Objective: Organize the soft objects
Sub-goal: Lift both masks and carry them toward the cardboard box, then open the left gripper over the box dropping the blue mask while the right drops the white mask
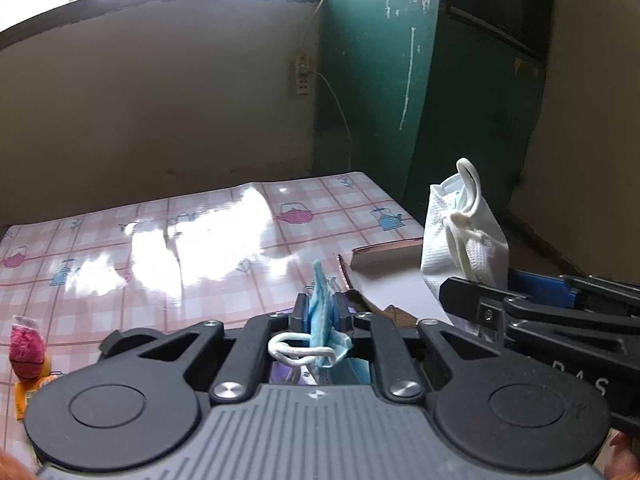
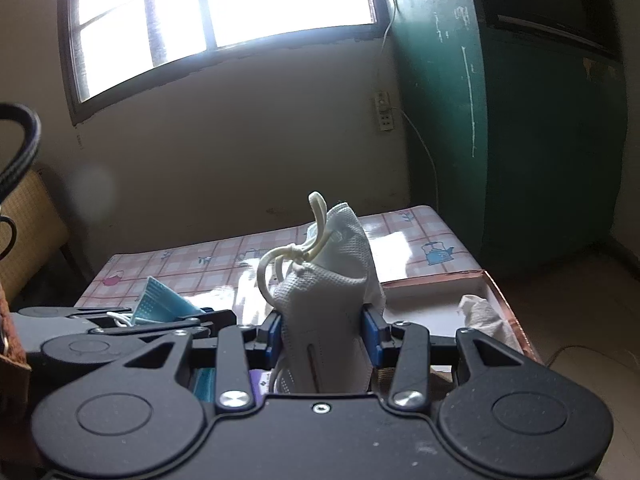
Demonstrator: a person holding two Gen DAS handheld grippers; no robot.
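My left gripper (image 1: 320,312) is shut on a blue surgical mask (image 1: 321,304), whose white ear loops (image 1: 288,350) hang back over the gripper body. It also shows at the left in the right wrist view (image 2: 160,306). My right gripper (image 2: 323,330) is shut on a white folded respirator mask (image 2: 332,280) that stands upright with its cream straps knotted on top. In the left wrist view that white mask (image 1: 460,236) is held up at the right, above a shallow box. Both grippers are raised over the near edge of the table.
The table has a pink checked cloth with teapot prints (image 1: 180,248). A shallow copper-edged box (image 2: 496,300) at the right holds a crumpled white tissue (image 2: 482,314). A pink fuzzy item (image 1: 26,348) lies at the left. A green cabinet (image 2: 540,140) stands behind on the right.
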